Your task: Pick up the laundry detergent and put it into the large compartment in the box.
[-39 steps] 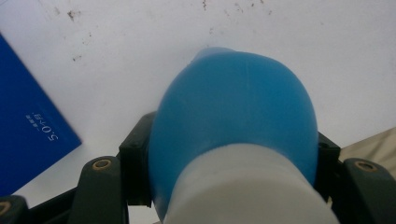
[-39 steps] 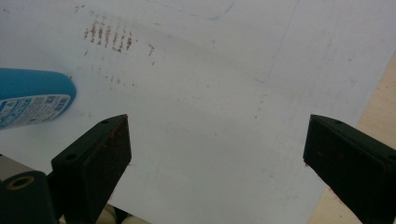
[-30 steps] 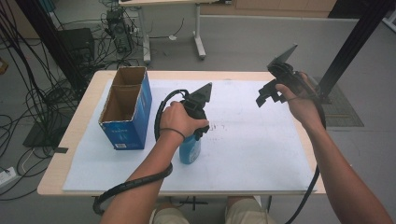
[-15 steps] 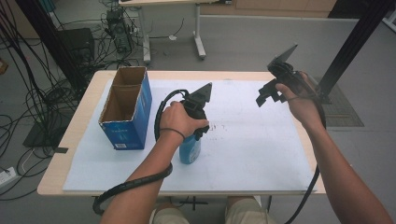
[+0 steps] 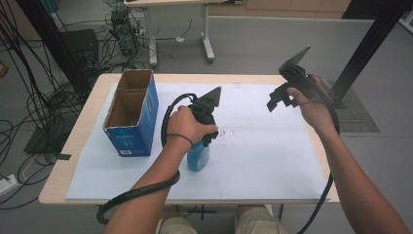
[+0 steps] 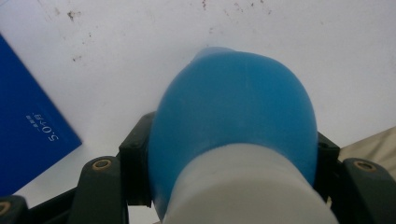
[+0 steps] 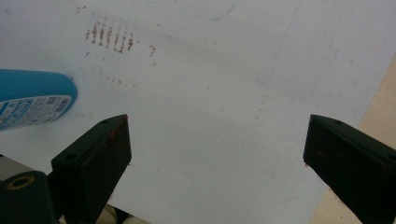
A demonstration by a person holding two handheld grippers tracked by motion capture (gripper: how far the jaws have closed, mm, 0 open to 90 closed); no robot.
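A blue bottle (image 5: 198,157) with a white cap stands upright on the white sheet (image 5: 263,156) near the table's front middle. My left gripper (image 5: 202,140) comes down on it from above and is shut on its upper part. In the left gripper view the bottle (image 6: 233,102) sits between both black jaws, pressed from either side. My right gripper (image 5: 278,98) is held in the air over the table's right part, open, with nothing between its jaws. In the right gripper view the bottle's base (image 7: 32,99) lies at the left edge, away from my right gripper (image 7: 215,149).
An open-topped blue cardboard box (image 5: 131,122) with two compartments stands at the left of the sheet, close to the bottle; its blue side (image 6: 28,135) is in the left gripper view. Cables, a black post (image 5: 365,48) and a desk frame stand beyond the table.
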